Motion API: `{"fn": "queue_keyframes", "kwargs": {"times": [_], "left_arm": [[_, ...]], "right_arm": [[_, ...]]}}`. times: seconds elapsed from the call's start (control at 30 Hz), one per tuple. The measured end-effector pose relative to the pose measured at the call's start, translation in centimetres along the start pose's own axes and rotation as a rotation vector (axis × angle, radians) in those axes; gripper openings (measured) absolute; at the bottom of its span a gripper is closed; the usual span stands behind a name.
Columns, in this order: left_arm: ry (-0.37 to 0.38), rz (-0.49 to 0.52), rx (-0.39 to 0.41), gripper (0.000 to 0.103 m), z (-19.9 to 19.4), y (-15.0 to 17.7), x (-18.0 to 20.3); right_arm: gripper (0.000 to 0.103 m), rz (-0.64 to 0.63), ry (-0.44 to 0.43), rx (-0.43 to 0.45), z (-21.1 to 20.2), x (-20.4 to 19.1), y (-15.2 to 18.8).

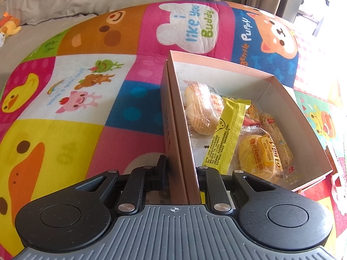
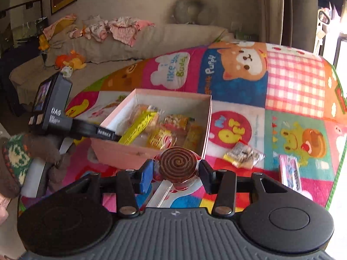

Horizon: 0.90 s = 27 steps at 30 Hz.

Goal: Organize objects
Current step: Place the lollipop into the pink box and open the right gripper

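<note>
The pink box [image 2: 130, 151] rests on the play mat [image 2: 292, 99], its side wall pinched by the left gripper [image 1: 181, 166]. The right gripper [image 2: 176, 169] pinches a spiral lollipop [image 2: 179, 164] just outside the near wall; next, lift over the wall and release among the snacks.

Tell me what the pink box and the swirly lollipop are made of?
The pink box looks like thin matte cardboard: straight folded walls with a pale, papery inside. The swirly lollipop seems to be hard brown candy under shiny clear wrap, on a white stick that may be plastic or paper; the right gripper holds it between its jaws.
</note>
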<state>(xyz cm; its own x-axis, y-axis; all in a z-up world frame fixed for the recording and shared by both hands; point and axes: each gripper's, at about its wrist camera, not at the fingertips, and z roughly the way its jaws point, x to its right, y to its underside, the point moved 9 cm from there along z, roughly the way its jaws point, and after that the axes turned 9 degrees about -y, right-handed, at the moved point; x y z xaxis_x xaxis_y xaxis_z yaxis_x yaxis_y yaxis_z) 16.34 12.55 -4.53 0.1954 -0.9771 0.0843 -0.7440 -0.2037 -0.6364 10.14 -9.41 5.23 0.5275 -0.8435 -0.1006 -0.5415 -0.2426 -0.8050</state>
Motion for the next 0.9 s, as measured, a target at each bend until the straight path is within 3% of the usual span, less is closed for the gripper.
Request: {"fn": "queue_keyframes", "kwargs": {"times": [0.17,0.3,0.43,0.6,0.73,0.9], "left_arm": [[0.008,-0.005,0.002,0.020,0.0,0.0,0.0],[0.008,-0.003,0.004,0.020,0.0,0.0,0.0],[0.013,-0.003,0.007,0.020,0.0,0.0,0.0],[0.015,-0.005,0.007,0.021,-0.1,0.0,0.0],[0.018,-0.014,0.009,0.021,-0.1,0.0,-0.1],[0.018,-0.016,0.010,0.021,-0.1,0.0,-0.1]], "right_arm": [[0.045,-0.107,0.100,0.087,3.7,1.2,-4.4],[0.045,-0.104,0.109,0.062,7.0,2.1,-5.1],[0.048,-0.052,0.072,0.019,8.6,2.8,-4.1],[0.056,0.007,0.090,0.033,7.3,4.9,-3.4],[0.073,0.090,0.158,0.034,5.9,8.8,-2.3],[0.073,0.284,0.149,-0.049,6.6,12.8,1.5]]}}
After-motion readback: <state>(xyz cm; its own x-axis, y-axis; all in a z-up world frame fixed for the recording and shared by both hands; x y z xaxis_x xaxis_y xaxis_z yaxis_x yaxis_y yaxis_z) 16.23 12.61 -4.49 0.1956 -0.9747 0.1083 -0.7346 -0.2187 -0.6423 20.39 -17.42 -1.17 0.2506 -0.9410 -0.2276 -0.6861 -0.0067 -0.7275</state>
